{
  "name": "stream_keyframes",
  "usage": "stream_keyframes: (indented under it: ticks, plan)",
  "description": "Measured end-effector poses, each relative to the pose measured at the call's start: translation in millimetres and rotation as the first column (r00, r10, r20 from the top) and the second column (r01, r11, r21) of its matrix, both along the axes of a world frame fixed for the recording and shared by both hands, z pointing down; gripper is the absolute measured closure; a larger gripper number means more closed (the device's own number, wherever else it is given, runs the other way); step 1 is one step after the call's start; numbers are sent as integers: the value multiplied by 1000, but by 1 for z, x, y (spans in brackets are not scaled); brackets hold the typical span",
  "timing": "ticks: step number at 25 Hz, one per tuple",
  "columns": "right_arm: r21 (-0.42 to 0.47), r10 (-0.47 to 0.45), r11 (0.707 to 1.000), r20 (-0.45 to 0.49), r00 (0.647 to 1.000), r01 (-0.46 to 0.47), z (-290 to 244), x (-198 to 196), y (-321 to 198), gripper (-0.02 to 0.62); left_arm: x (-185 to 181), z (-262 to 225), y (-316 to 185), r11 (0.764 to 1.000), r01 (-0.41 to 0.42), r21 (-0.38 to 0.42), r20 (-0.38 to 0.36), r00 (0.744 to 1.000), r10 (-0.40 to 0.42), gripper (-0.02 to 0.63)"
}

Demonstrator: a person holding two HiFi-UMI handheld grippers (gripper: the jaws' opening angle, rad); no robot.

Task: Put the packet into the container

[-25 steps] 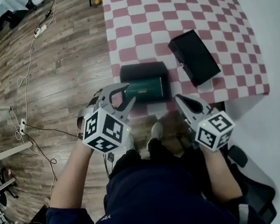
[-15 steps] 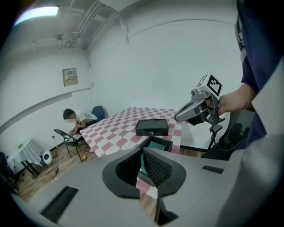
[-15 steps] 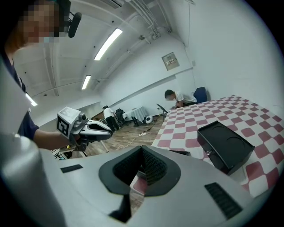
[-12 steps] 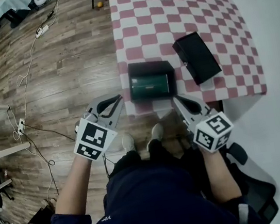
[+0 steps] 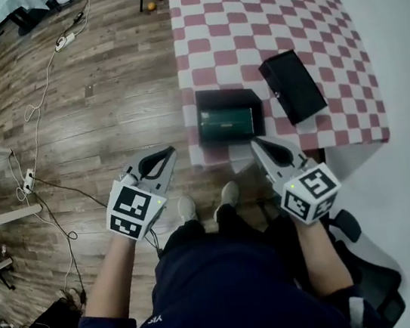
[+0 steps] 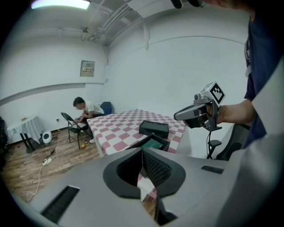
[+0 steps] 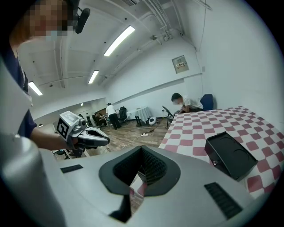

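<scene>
Left gripper (image 5: 164, 156): jaws clenched together, nothing between them, held off the table over the wood floor (image 5: 89, 100). Right gripper (image 5: 262, 147): jaws also pressed together and empty, just short of the table's near edge. Green packet (image 5: 226, 124) appears to lie inside the open black container (image 5: 227, 96), which sits right at the near edge of the checkered table (image 5: 245, 23). Black lid (image 5: 293, 87) lies beside it, apart. Risks: either gripper nudging the container would likely send it off the edge. If the lid goes on next, clenched jaws would only shove it. A packet not lying flat could block the lid.
</scene>
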State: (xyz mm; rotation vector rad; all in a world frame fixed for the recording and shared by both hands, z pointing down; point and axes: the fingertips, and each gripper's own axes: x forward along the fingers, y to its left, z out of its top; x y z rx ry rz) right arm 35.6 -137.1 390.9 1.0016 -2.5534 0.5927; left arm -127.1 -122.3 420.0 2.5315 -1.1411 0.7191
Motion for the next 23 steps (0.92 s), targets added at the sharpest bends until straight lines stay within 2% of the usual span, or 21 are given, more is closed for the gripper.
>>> stream_keyframes:
  ticks: [23]
  plan:
    - [-10, -12, 1000, -11, 1000, 12, 1, 0, 3, 580, 4, -2, 3, 1000, 15, 6, -8, 1000, -15, 580]
